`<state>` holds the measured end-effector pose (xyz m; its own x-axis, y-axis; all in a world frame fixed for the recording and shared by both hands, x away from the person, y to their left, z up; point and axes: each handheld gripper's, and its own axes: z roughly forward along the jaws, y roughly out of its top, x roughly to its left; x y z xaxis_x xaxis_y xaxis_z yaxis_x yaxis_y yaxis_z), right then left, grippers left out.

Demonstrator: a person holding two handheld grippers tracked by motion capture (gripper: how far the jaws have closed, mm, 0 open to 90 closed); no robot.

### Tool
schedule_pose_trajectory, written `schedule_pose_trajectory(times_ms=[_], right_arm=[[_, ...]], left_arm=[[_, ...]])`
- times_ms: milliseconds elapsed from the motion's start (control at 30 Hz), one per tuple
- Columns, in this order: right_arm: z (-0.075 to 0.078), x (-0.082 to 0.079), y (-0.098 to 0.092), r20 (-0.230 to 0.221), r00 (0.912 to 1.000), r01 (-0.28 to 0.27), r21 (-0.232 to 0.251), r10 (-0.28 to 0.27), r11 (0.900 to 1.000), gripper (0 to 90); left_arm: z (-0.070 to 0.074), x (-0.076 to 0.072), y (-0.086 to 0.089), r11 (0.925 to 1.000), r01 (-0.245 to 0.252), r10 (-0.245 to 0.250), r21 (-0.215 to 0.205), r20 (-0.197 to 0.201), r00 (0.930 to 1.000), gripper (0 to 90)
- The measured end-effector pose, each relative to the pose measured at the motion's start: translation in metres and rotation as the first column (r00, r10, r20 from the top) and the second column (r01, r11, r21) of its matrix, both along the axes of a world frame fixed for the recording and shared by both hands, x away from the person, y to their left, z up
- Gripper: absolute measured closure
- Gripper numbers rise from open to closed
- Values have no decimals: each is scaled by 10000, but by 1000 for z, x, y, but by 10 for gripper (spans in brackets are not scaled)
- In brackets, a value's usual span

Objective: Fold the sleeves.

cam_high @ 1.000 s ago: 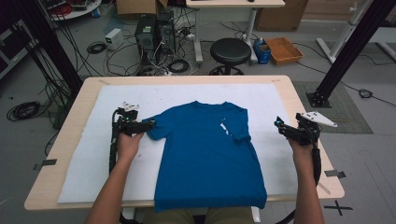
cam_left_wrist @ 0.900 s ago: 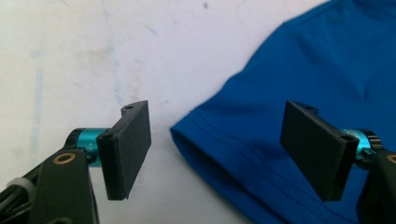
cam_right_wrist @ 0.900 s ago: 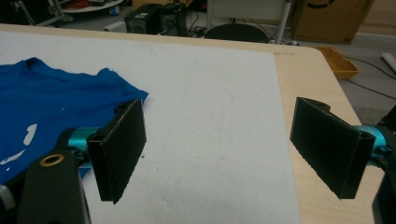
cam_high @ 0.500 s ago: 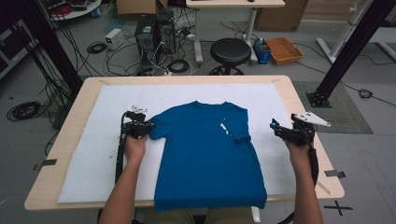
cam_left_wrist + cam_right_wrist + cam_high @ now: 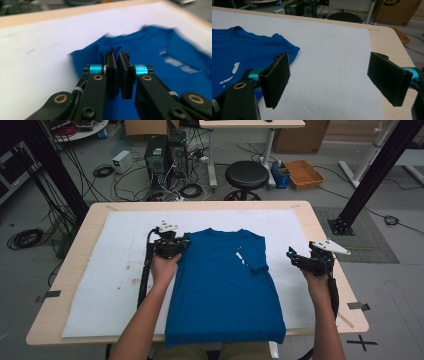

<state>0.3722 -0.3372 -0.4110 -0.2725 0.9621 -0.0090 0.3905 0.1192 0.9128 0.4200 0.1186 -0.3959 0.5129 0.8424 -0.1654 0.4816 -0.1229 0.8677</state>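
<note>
The left sleeve of the blue shirt (image 5: 222, 280) has just been taken. A second ago the left tongs (image 5: 176, 245) stood open just outside that sleeve, which lay spread flat; since then their jaws have been closing, and in the left gripper view (image 5: 117, 62) they are now seen clamped together on a bunched ridge of blue cloth. From the high view the sleeve is no longer seen spread out beside the shirt: it has been drawn inward over the shirt's left shoulder edge, and the left hand (image 5: 164, 267) has been carried with it toward the collar. The blur in the left gripper view suggests that this move is under way.

The right tongs (image 5: 300, 258) have hardly been shifted. They are held with jaws wide apart, near the shirt's right side but clear of it, over the white mat (image 5: 105, 285); nothing is seen between them in the right gripper view (image 5: 332, 80).

The shirt itself lies front up in the middle of the mat on the table (image 5: 80, 245), its right sleeve already folded in and its hem hanging over the table's near edge.

A fold is judged to have begun: with the left sleeve pinched, it can be laid across the shirt's body to match the right one.
</note>
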Motion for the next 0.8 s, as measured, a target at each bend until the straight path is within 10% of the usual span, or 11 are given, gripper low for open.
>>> schedule_pose_trajectory(times_ms=[133,200,800], right_arm=[[-1,1,2,-81,10000,-44,-133,43,9999,181],[-2,2,3,-124,9999,-79,-159,77,9998,181],[-3,2,14,-489,9916,-1233,-845,1195,9888,181]], left_arm=[[14,0,-27,9936,401,-313,-1058,831,9961,558],[20,-4,-28,9971,60,48,-760,1423,9898,445],[-23,-40,70,9961,720,-622,-508,1740,9828,260]])
